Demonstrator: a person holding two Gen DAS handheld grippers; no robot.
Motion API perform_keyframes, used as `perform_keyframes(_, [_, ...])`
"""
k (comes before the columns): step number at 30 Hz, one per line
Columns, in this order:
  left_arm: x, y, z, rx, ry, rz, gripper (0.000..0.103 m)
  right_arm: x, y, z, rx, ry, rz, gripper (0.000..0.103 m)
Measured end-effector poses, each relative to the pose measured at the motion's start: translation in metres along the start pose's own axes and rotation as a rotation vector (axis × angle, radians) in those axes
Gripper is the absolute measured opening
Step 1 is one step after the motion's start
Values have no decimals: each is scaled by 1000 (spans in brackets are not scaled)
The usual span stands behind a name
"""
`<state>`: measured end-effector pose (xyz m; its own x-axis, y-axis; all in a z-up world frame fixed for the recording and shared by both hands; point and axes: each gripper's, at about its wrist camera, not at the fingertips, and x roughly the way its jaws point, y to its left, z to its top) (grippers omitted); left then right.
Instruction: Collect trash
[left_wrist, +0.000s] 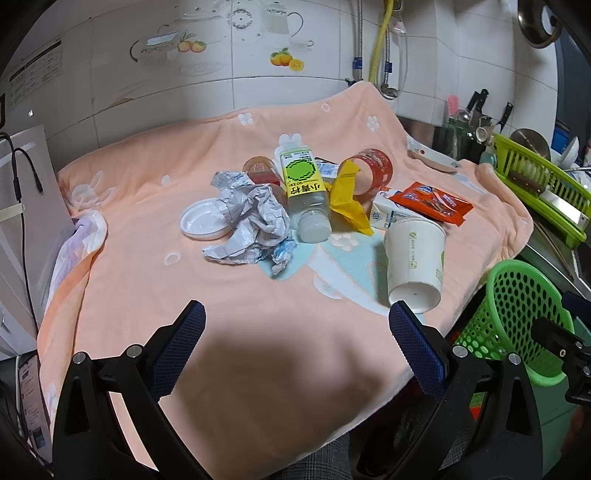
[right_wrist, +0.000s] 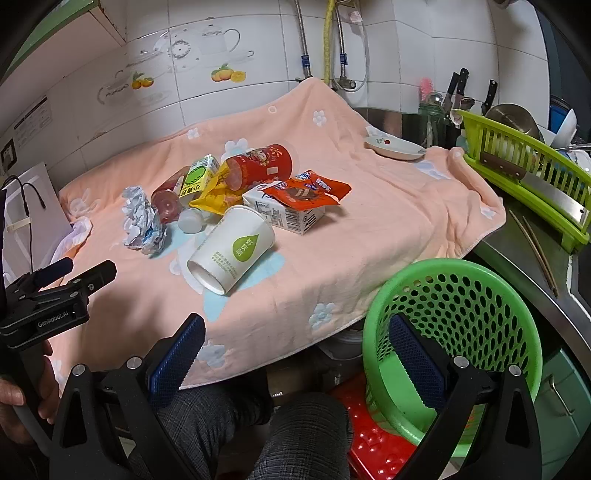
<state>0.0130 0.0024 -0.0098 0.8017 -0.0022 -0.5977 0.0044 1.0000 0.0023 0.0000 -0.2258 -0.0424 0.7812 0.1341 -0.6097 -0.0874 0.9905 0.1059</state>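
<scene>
Lower frame, both views: the left tool (left_wrist: 297, 314) hangs released over bare peach cloth (left_wrist: 221, 350), nothing between its blue pads, and the right tool (right_wrist: 297, 328) gapes just as wide, one finger against the green basket (right_wrist: 480, 280) at lower right. Further in lies the tipped paper cup (right_wrist: 232, 254), then crumpled paper (left_wrist: 251, 221), a lime-label bottle (left_wrist: 304, 192), a milk carton (right_wrist: 291, 214) and an orange wrapper (right_wrist: 306, 188) piled at centre frame.

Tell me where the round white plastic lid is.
In the left wrist view, the round white plastic lid lies flat on the peach towel, at the pile's left edge, partly under the crumpled paper.
</scene>
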Motion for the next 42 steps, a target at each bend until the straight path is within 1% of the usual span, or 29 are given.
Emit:
perform_keyframes(15, [12,-10,9,8,31,-21,98,3,-10,8,7,3,-5,97])
perform_keyframes(22, [19,-6,17,2,37,-30,98,17,-11,22,24,29,25,97])
perform_keyframes(28, [26,9,25,-22,39,-27,98,39,-2,38,53,75,90,96])
perform_keyframes(35, [35,44,34,-64,37,9,98,81,25,55,95,160,187,96])
perform_keyframes(39, [43,64,38,-92,45,32,98,107,40,63,104,211,212,96])
perform_keyframes(42, [48,76,43,-106,47,32,98,123,46,69,120,237,216,96])
